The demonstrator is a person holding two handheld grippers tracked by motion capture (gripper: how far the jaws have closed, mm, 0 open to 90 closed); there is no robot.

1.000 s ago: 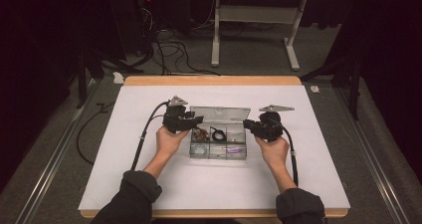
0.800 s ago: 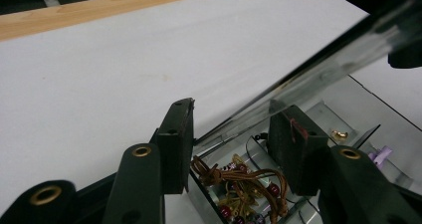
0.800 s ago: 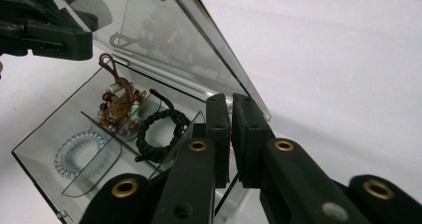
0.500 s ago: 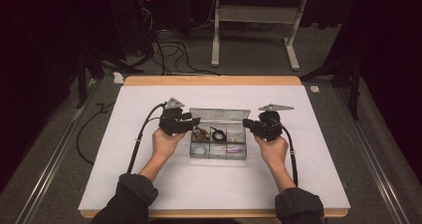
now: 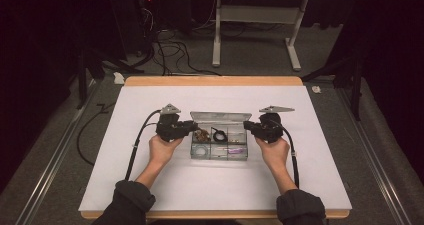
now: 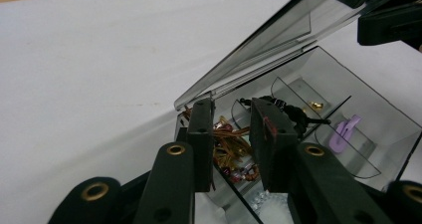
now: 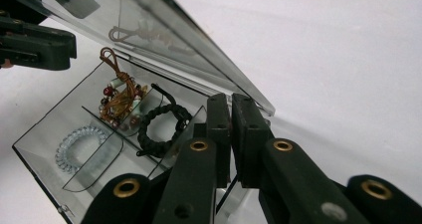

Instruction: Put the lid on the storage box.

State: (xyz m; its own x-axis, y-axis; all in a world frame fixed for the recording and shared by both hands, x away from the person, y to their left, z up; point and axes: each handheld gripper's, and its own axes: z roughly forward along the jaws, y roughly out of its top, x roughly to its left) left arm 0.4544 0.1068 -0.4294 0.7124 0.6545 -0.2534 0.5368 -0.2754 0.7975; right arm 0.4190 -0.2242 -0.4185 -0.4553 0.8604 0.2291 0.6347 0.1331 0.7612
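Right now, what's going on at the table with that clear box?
A person works a clear compartment box with its lid raised, on the white table. The right claw is pinched shut on the box's end wall. The left claw sits over the opposite end, its jaws just closing above the beaded copper-wire bracelet, not gripping it yet. A black bracelet, a clear coil tie and a purple clip lie in other compartments.

Box (image 5: 220, 144) near middle of tabletop (image 5: 150, 195), lid (image 5: 220, 117) raised at far side. In box: wire bundle (image 5: 202, 133) far left, cord ring (image 5: 218, 134) right of it, coil band (image 5: 200, 150) near left, clip (image 5: 236, 149) near right. Left tongs (image 5: 192, 127) at box's left end, over wire bundle compartment wall. Right tongs (image 5: 246, 126) at box's right end, on its wall.
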